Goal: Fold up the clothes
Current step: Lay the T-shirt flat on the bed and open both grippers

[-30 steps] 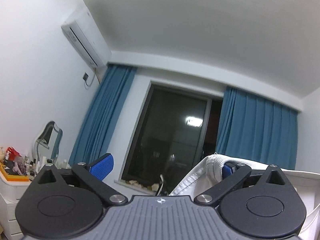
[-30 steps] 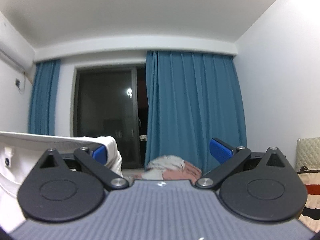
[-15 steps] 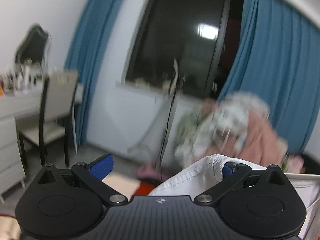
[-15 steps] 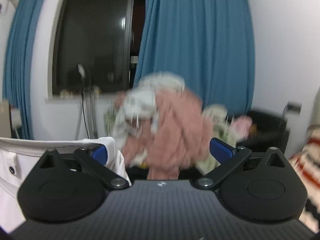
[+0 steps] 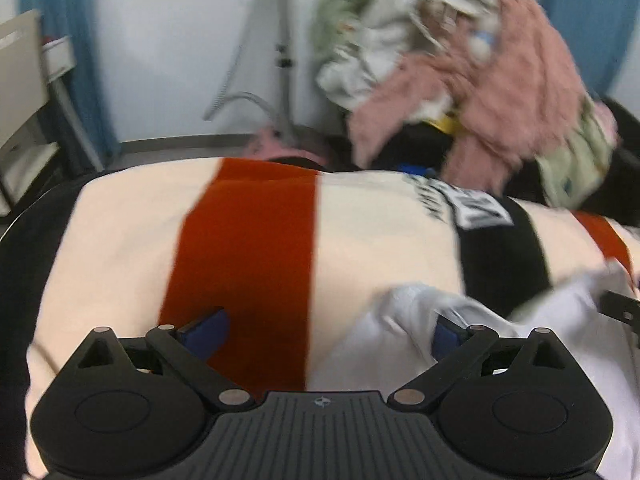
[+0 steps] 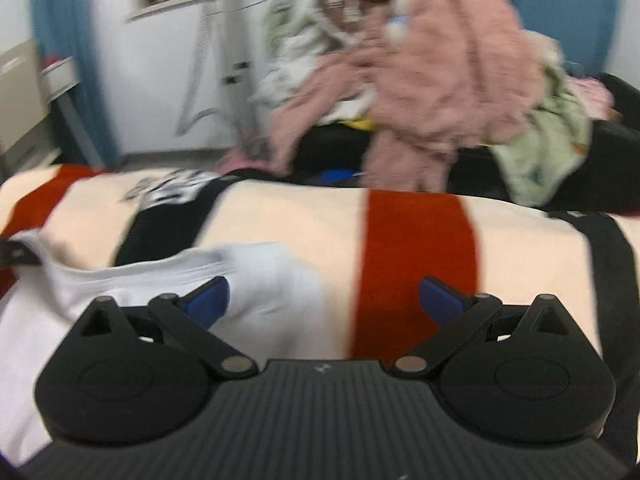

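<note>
L gripper: jaws spread wide; white shirt bunched at its right finger, grip can't be told. R gripper: jaws spread, shirt at its left finger. Shirt lies on striped blanket. Pile of clothes behind, blurred.

Black-white print on striped blanket — blurred, illegible; no other txt.
</note>
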A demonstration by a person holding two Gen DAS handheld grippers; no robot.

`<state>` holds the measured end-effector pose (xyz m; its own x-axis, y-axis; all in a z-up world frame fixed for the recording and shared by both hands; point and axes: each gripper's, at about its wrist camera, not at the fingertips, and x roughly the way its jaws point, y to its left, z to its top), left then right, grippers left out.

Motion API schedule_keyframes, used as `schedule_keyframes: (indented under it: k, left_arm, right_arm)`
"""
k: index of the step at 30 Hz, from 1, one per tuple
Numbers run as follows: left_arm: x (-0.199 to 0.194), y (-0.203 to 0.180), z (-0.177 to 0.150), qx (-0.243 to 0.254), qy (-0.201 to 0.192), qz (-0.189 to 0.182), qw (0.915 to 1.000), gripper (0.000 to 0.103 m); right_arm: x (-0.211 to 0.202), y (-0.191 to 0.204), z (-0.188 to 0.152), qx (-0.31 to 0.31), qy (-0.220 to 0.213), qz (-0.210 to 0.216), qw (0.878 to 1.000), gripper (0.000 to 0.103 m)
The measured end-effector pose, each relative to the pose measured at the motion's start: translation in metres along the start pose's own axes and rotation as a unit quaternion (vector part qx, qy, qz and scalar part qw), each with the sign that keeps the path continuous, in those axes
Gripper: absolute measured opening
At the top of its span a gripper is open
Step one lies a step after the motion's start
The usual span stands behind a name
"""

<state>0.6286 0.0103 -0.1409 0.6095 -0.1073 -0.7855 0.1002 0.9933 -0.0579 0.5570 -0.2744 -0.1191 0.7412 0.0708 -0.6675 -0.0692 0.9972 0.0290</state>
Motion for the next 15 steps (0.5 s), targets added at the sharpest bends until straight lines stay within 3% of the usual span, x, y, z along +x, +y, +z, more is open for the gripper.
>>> schedule_keyframes:
  k: [3, 9, 15]
  left_arm:
    - [-0.027, -0.001, -0.001, 0.010, -0.014, -0.022, 0.9996, 0.102]
    - [-0.117, -0.010, -0.020, -0.001, -0.108, -0.037, 0.9935, 0.102]
    - [-0.243, -0.023, -0.102, 0.004, -0.194, -0.025, 0.9807, 0.102]
  right_arm:
    - [-0.019, 0.016, -0.001, -0.006, -0.005, 0.027, 1.000, 0.103]
    - [-0.094, 0.034, -0.019, 0.021, -0.083, 0.021, 0.996, 0.103]
    - [-0.212, 0.052, -0.083, 0.029, -0.143, 0.017, 0.989, 0.103]
